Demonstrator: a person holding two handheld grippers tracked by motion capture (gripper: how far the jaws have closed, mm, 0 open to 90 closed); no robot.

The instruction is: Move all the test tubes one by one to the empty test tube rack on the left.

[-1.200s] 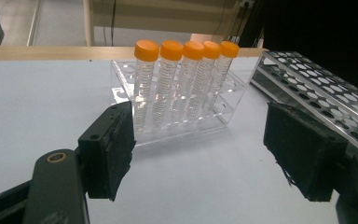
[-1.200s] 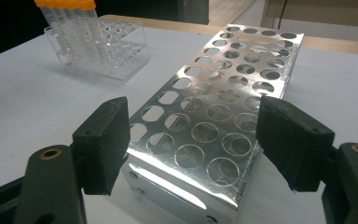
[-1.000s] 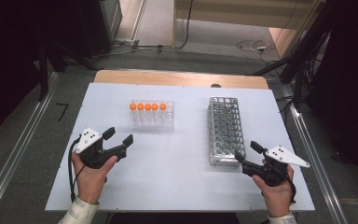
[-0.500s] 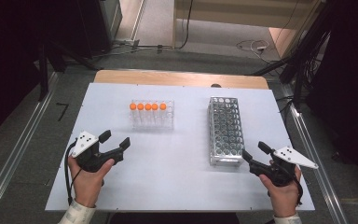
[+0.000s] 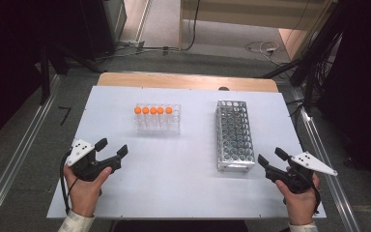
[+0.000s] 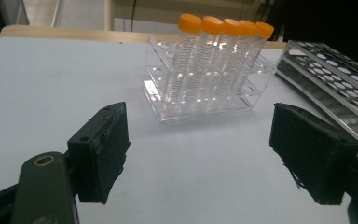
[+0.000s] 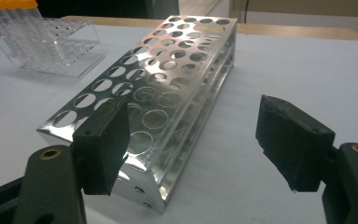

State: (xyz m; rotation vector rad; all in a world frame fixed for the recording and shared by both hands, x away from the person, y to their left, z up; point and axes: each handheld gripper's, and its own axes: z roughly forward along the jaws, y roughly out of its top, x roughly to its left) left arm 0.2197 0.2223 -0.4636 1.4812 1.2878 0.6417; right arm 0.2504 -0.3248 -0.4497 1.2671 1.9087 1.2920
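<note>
While five orange-capped tubes are seated in the clear rack mid-desk, nothing has been moved; left gripper, jaws just widened, and right gripper are held empty beside the unfilled steel rack.

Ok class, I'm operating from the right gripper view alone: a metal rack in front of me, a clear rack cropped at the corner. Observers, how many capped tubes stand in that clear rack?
Observer: Five orange-capped tubes, upright in one row in the clear rack.
Operator: Is the left gripper holding one?
Observer: No. The left gripper sits over bare table, short of the clear rack, with nothing between its jaws, which have just been opening.
</note>
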